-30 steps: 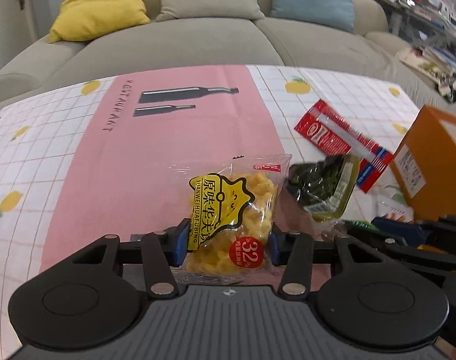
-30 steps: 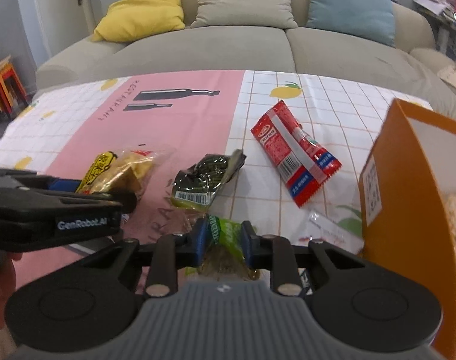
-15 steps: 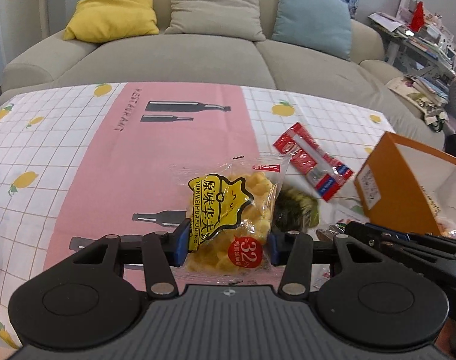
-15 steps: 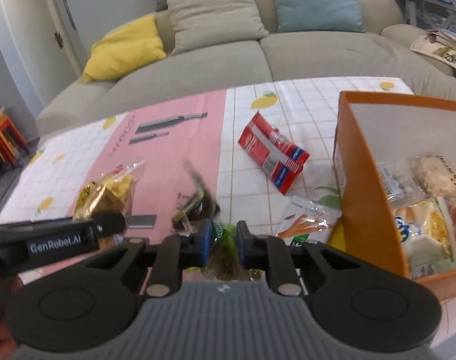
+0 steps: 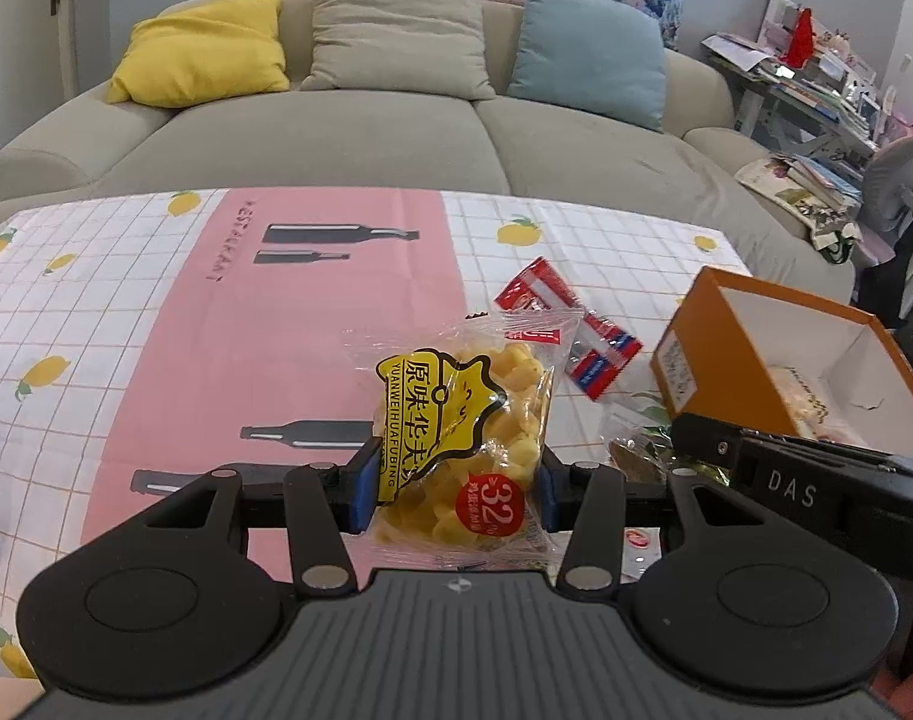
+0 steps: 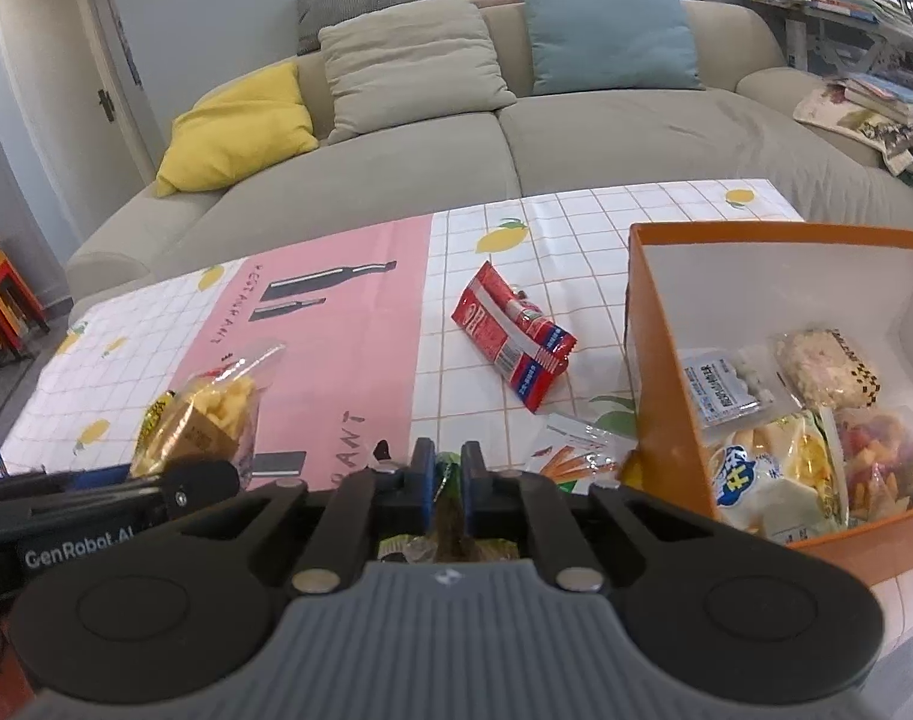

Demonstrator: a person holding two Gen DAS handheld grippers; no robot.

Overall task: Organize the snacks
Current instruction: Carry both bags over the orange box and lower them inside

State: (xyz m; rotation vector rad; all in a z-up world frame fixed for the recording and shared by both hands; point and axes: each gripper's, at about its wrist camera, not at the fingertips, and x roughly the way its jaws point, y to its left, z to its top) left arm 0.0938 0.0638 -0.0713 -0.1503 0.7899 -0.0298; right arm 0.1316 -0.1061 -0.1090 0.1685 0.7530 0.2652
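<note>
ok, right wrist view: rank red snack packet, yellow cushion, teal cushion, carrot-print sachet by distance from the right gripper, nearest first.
1. carrot-print sachet, on the table just ahead-right of the right gripper, beside the orange box.
2. red snack packet, mid-table, ahead.
3. yellow cushion, on the sofa, left.
4. teal cushion, sofa back, right.

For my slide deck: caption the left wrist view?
Left gripper clamps a yellow puffed-snack bag above the tablecloth, orange box at right.

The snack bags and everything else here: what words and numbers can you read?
"YUANWEIHUAFUBING" and "32": yellow snack bag.
"RESTAURANT": pink tablecloth.
"DAS": right gripper.
"GenRobot.AI": left gripper.
Red packet and orange box label: too small to read.
</note>
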